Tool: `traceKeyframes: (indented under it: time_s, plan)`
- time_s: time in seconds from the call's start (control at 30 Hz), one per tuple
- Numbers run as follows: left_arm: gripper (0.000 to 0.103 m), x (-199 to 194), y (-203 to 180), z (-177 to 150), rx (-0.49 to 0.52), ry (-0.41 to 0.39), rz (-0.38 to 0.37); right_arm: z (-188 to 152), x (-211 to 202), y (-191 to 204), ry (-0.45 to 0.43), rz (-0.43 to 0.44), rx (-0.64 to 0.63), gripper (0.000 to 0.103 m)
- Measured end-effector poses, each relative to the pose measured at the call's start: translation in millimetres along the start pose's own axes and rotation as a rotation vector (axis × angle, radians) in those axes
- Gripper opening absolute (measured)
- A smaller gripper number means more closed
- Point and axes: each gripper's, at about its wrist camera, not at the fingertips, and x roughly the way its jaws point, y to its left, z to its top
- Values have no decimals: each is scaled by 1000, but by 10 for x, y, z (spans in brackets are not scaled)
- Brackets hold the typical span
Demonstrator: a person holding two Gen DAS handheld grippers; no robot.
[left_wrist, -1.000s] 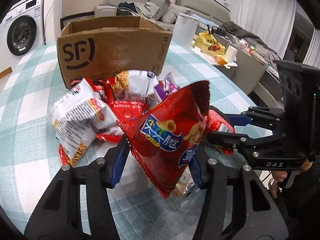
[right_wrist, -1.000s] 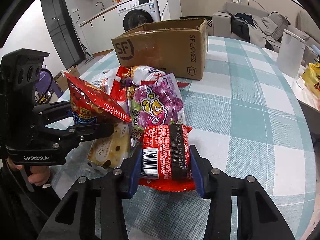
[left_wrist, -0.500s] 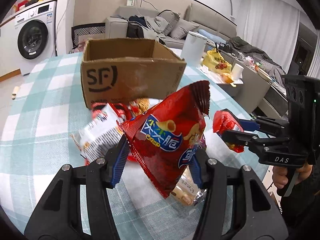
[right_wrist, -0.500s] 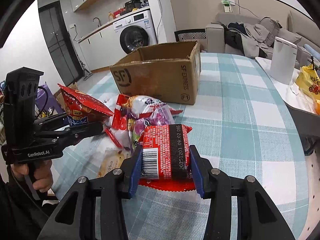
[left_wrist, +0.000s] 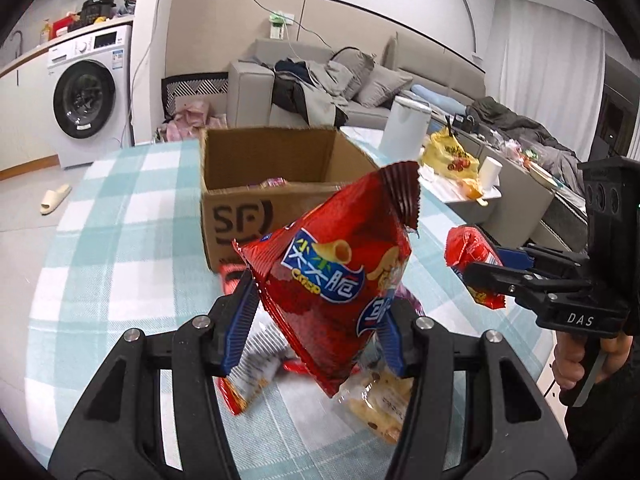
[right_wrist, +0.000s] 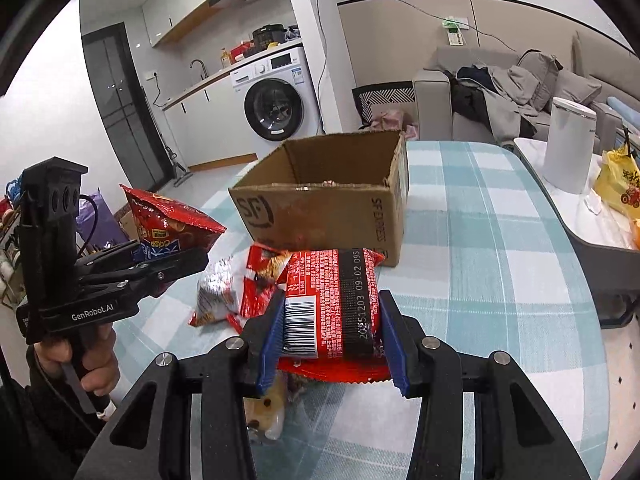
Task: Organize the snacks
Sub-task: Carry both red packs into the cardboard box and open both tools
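Left gripper is clamping a red crisp bag aloft; right gripper is pinching a red barcode packet, both short of the open cardboard box. Each load is best carried clear over the rim before the jaws are eased apart, one at a time.

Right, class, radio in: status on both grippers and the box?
Left gripper shut on chip bag. Right gripper shut on red packet. Cardboard box open ahead, nothing blocking.

Red crisp bag, teal-checked tablecloth
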Motion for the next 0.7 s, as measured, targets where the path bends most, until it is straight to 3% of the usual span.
traceKeyframes:
  time_s: [0.7]
  plan:
    - [52, 90, 189, 614, -19, -59, 74, 628, 155, 37, -59, 14, 6, 45]
